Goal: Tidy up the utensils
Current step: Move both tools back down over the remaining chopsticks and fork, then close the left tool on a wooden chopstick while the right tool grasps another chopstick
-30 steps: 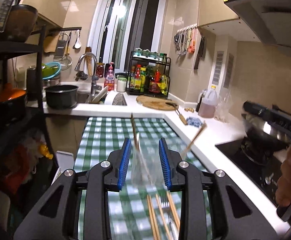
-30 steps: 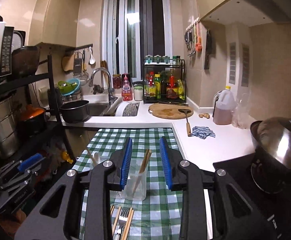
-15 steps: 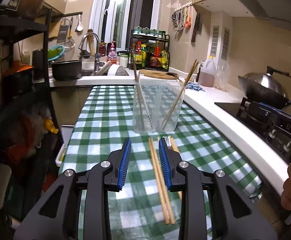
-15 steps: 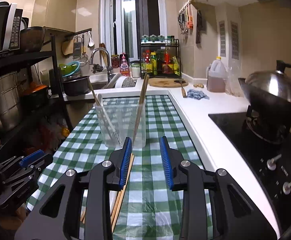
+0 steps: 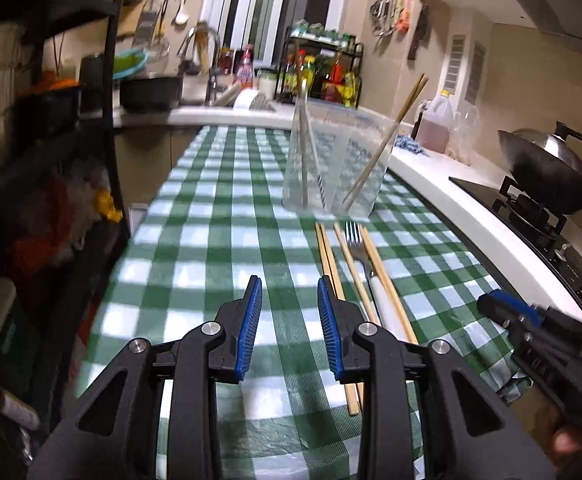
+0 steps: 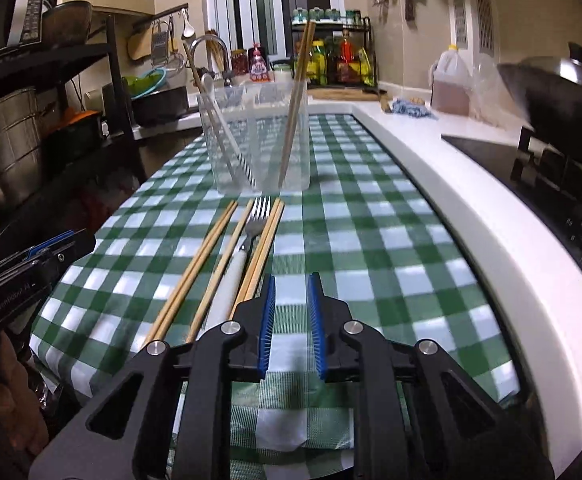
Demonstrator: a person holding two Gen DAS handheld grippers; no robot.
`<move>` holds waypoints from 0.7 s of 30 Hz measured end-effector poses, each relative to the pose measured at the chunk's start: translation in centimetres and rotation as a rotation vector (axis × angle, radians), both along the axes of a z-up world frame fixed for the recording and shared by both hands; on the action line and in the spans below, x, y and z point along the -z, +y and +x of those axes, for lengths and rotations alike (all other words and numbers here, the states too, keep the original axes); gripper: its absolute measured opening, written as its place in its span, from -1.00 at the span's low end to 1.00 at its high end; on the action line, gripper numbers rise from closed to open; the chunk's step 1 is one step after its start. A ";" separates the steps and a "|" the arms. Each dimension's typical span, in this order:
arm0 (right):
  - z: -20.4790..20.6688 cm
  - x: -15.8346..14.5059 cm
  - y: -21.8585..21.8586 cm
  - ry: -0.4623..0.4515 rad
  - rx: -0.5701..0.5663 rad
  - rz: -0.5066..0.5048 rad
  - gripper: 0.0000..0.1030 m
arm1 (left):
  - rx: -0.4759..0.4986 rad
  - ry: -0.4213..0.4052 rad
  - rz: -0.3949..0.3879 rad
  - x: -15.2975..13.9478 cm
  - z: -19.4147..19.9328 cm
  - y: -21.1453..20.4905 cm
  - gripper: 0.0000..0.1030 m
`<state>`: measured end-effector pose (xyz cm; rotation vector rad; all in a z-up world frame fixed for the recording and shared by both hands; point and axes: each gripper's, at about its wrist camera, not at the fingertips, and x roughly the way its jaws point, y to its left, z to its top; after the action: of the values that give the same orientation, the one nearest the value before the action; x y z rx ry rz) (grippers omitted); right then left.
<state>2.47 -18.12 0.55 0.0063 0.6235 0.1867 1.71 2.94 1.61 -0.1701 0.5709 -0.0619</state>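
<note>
A clear plastic utensil holder [image 5: 333,164] [image 6: 257,140] stands on the green checked tablecloth [image 5: 227,240] [image 6: 371,240]. It holds a chopstick [image 5: 387,136] [image 6: 295,108] and a striped-tipped utensil [image 6: 227,144]. In front of it lie several wooden chopsticks [image 5: 331,264] [image 6: 195,272] and a white-handled fork [image 5: 365,264] [image 6: 243,252]. My left gripper [image 5: 289,296] is open and empty, low over the cloth just left of the chopsticks. My right gripper [image 6: 291,292] is open and empty, just right of them.
A white counter [image 6: 471,216] runs along the right with a hob and a wok [image 5: 547,168]. A black rack with pots [image 6: 19,132] stands at the left. The sink, a spice rack [image 6: 331,60] and an oil jug [image 6: 451,84] are at the back.
Both grippers have pulled back from the holder and dropped low toward the near table edge. The holder now stands farther ahead; the chopsticks and fork lie just in front.
</note>
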 end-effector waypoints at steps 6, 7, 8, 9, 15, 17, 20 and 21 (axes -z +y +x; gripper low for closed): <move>0.7 2.4 1.0 0.095 -0.052 0.057 -0.66 | 0.005 0.068 -0.049 1.9 0.5 -0.4 -0.45; 0.8 2.6 1.3 0.102 -0.060 0.059 -0.66 | 0.008 0.070 -0.046 2.0 0.5 -0.6 -0.45; 0.7 2.7 1.5 0.105 -0.066 0.059 -0.66 | 0.011 0.071 -0.044 2.1 0.5 -0.7 -0.45; 0.7 2.8 1.7 0.107 -0.071 0.054 -0.66 | 0.013 0.072 -0.042 2.1 0.5 -0.8 -0.45; 0.6 3.8 2.9 0.141 -0.076 -0.003 -0.65 | 0.024 0.084 -0.040 2.4 0.4 -0.9 -0.45; 0.6 3.7 2.9 0.141 -0.070 -0.015 -0.65 | 0.023 0.084 -0.041 2.4 0.4 -0.9 -0.45; 0.6 3.8 3.3 0.154 -0.074 -0.035 -0.65 | 0.026 0.092 -0.043 2.4 0.6 -0.8 -0.45; 0.5 3.8 3.6 0.144 -0.072 -0.061 -0.64 | 0.030 0.098 -0.042 2.5 0.6 -0.9 -0.45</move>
<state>3.01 -14.52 -3.24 -0.0618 0.7738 0.2383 2.36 2.05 -0.93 -0.2063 0.6699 -0.0954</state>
